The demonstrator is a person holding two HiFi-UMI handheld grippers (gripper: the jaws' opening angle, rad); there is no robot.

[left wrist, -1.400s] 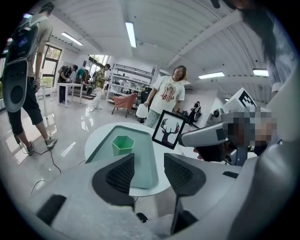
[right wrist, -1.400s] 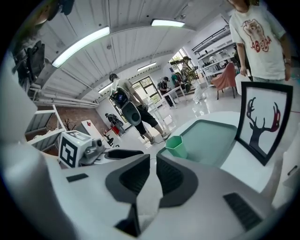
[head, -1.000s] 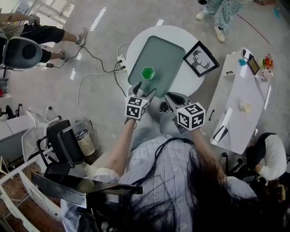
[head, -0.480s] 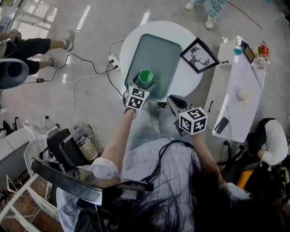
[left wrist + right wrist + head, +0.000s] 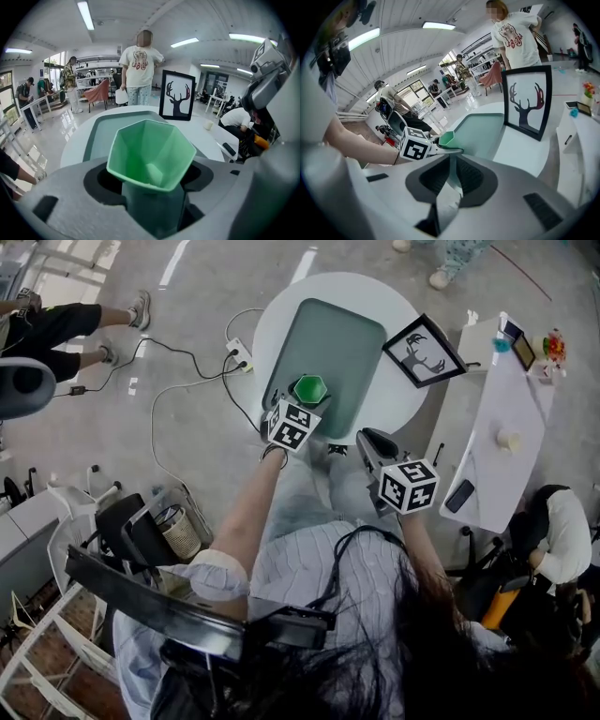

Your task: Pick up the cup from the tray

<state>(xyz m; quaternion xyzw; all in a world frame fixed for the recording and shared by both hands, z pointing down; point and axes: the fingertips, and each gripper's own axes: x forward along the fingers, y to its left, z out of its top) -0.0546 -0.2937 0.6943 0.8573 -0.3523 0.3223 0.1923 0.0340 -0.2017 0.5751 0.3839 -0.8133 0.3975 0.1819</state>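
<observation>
A green hexagonal cup (image 5: 308, 388) stands at the near edge of the grey-green tray (image 5: 347, 343) on the round white table (image 5: 272, 324). My left gripper (image 5: 302, 409) has reached over the table's near edge. Its jaws are closing around the cup (image 5: 150, 154), which fills the gap between them. From the right gripper view the cup (image 5: 446, 138) sits at the left gripper's tip (image 5: 440, 147), upright over the tray (image 5: 483, 131). My right gripper (image 5: 370, 439) hangs off the table's near right side, fingers together and holding nothing (image 5: 450, 161).
A framed deer picture (image 5: 424, 349) stands at the tray's right. A long white side table (image 5: 506, 427) with small items is further right. A power strip and cables (image 5: 234, 354) lie on the floor to the left. People stand and sit around.
My left gripper has moved forward from short of the cup until the cup sits between its jaws. The right gripper has stayed about where it was.
</observation>
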